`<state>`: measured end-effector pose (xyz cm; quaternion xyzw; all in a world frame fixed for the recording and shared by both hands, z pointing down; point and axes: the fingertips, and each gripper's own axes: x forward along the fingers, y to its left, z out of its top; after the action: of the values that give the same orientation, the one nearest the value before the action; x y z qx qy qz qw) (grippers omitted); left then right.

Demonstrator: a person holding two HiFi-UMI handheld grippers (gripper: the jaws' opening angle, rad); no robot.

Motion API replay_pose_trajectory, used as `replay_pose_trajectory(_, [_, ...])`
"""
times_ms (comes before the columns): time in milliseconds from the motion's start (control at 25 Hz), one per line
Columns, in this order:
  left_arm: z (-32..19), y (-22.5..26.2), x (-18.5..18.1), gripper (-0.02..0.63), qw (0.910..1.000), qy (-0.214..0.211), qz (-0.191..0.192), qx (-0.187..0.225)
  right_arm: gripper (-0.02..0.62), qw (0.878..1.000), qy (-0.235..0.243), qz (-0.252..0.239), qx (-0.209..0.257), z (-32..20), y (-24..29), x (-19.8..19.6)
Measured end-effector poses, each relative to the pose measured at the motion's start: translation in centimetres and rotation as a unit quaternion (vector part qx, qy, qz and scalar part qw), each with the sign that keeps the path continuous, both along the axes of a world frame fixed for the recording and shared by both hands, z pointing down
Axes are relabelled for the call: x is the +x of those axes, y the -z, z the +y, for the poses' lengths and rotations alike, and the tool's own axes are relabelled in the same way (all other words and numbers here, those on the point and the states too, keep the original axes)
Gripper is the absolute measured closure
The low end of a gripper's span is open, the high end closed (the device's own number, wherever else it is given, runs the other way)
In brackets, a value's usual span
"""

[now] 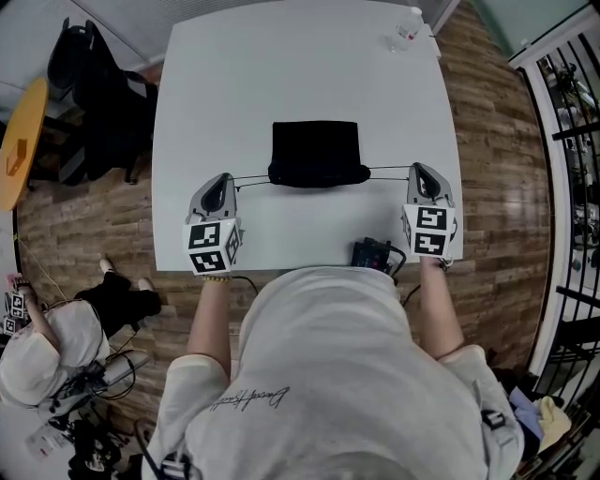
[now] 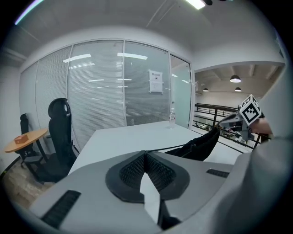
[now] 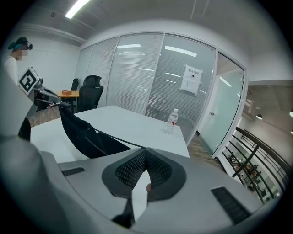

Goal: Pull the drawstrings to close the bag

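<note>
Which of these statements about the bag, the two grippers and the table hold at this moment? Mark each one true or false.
1. The left gripper is shut on the left drawstring of the black bag. True.
2. The right gripper stands open with nothing between its jaws. False: it is shut on the right drawstring.
3. The two drawstrings run straight out of the bag to opposite sides. True.
4. The water bottle stands right beside the bag. False: it stands at the far right corner of the white table, well apart from the bag.
</note>
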<state>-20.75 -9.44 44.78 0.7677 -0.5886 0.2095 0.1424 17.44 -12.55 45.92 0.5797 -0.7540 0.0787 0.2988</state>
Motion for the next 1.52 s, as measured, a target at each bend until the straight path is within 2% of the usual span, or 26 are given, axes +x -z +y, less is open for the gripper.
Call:
replay_pose_trajectory(320, [0.1,-0.1,-1.7,0.594,0.9996,0.028,-0.002,-0.002,0.572,1.0,-0.025,0.008,-0.003,0.1,-0.4,1.4])
replay_pose_trajectory(920, [0.2,0.6,-4.3,0.594,0.9984,0.056,-0.007,0.008,0.572,0.998,-0.059,0.011,0.004,-0.2,0.2,4.1])
replay_pose_trajectory(1520, [0.2,1.4,-8.1,0.594,0.9943,0.105,-0.015,0.013,0.572,0.994,-0.109,-0.01,0.0,-0.2,0.7,8.7])
